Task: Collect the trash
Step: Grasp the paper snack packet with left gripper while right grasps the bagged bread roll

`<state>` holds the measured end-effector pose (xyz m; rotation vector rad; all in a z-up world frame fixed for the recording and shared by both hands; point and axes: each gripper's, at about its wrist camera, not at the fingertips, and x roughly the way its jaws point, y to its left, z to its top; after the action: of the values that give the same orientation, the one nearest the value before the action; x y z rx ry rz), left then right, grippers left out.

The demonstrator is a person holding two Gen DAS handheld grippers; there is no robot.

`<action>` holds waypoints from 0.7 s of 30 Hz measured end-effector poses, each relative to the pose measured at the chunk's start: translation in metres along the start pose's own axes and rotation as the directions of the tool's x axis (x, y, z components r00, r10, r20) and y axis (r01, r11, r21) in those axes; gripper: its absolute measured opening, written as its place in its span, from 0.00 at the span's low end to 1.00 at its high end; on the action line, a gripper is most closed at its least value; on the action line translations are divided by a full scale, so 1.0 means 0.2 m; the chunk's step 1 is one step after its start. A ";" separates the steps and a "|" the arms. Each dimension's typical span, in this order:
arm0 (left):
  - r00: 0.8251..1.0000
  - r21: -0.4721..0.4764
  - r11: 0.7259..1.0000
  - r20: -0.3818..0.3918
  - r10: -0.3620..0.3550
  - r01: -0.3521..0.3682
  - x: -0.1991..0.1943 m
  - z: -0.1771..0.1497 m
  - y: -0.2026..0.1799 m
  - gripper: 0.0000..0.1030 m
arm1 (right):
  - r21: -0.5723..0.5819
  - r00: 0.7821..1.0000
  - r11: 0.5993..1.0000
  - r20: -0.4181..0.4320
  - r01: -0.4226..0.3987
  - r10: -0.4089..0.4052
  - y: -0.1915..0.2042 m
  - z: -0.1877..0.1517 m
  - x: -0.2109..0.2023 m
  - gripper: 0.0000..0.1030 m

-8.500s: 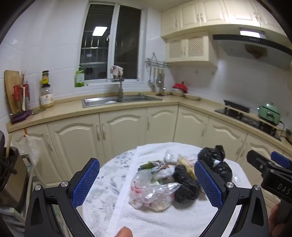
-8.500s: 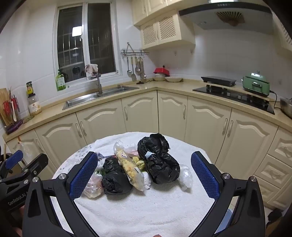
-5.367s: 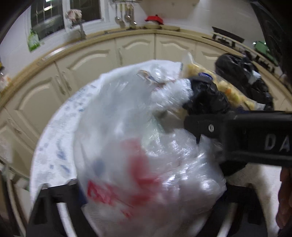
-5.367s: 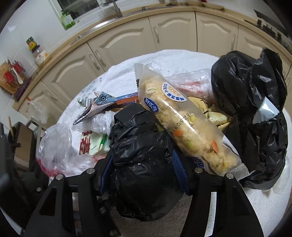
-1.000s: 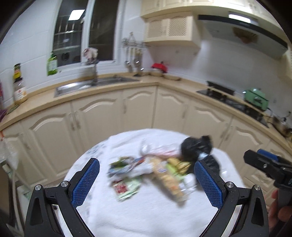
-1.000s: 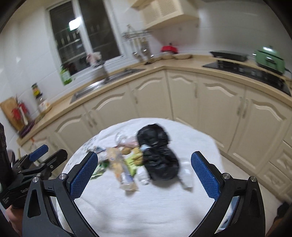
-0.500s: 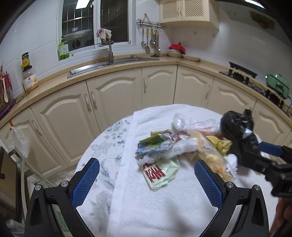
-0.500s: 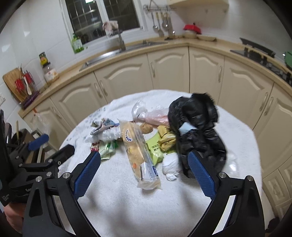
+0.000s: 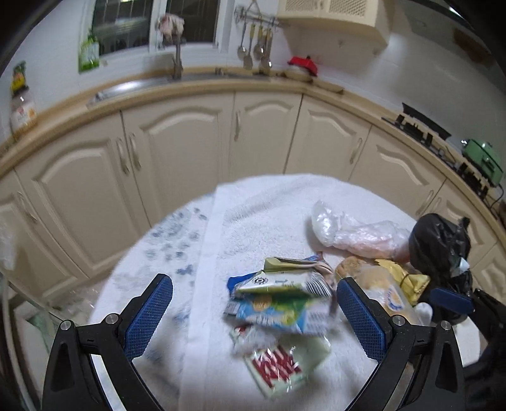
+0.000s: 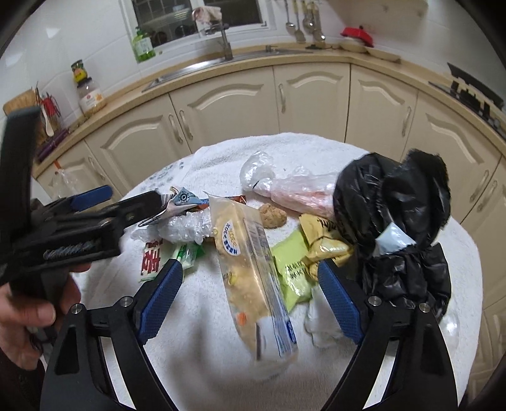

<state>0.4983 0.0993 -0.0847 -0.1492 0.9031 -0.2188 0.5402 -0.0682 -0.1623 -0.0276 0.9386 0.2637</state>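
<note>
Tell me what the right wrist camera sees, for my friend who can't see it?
The open right gripper hangs over a long clear snack bag on a white towel, with a black trash bag beside it and the left gripper reaching in.

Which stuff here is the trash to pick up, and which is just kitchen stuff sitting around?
Trash to collect:
- black bag
- long snack packet
- green wrapper
- clear plastic bag

Just sitting around:
- green bottle
- jar
- tap
- hanging spoons
</note>
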 end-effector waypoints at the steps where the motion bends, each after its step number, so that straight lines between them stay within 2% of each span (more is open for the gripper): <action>1: 1.000 -0.005 1.000 -0.014 -0.013 0.013 0.05 0.02 0.01 0.99 | -0.004 1.000 1.000 -0.001 0.000 0.000 0.01 0.00 0.01 0.86; 4: 0.998 -0.010 0.999 -0.055 -0.043 0.042 0.21 0.12 0.03 0.99 | -0.043 1.000 0.999 -0.015 0.021 -0.021 0.04 0.02 0.06 0.79; 5: 0.997 -0.010 0.999 -0.060 -0.054 0.053 0.23 0.13 0.05 0.97 | -0.055 1.000 0.998 -0.017 0.023 -0.024 0.05 0.02 0.07 0.73; 7: 0.995 0.000 0.998 -0.070 -0.066 0.066 0.31 0.20 0.05 0.79 | -0.070 0.999 0.997 -0.034 0.027 -0.029 0.07 0.03 0.11 0.59; 8: 0.995 0.005 0.997 -0.069 -0.073 0.073 0.32 0.21 0.05 0.77 | -0.076 0.998 0.997 -0.045 0.032 -0.036 0.07 0.03 0.14 0.47; 11: 0.997 0.038 0.997 -0.040 -0.067 0.069 0.37 0.29 0.03 0.70 | -0.110 0.995 0.991 -0.063 0.074 -0.082 0.08 0.01 0.20 0.37; 12: 0.997 0.047 0.997 -0.036 -0.065 0.066 0.38 0.33 0.03 0.69 | -0.104 0.994 0.991 -0.061 0.079 -0.086 0.08 0.01 0.20 0.37; 14: 0.998 0.060 0.996 -0.033 -0.057 0.059 0.42 0.41 0.05 0.71 | -0.077 0.997 0.996 -0.059 0.054 -0.058 0.06 0.00 0.18 0.36; 15: 0.999 0.067 0.997 -0.029 -0.045 0.047 0.43 0.44 0.05 0.83 | -0.075 0.997 0.996 -0.059 0.048 -0.053 0.05 0.00 0.18 0.36; 16: 0.999 0.073 0.997 -0.016 -0.028 0.029 0.44 0.49 0.06 1.00 | -0.079 0.997 0.996 -0.060 0.048 -0.053 0.05 0.00 0.17 0.36; 18: 1.000 0.089 0.996 0.012 -0.025 0.024 0.48 0.58 0.09 0.99 | -0.082 0.997 0.996 -0.061 0.039 -0.044 0.05 -0.01 0.16 0.36; 21: 1.000 0.123 0.992 -0.006 -0.010 0.011 0.61 0.72 0.06 0.99 | -0.069 0.997 0.997 -0.062 0.039 -0.043 0.05 -0.01 0.16 0.36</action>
<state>0.6860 0.0863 -0.0921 -0.0386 0.8921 -0.2841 0.5548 -0.0526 -0.1881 -0.1183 0.9906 0.2580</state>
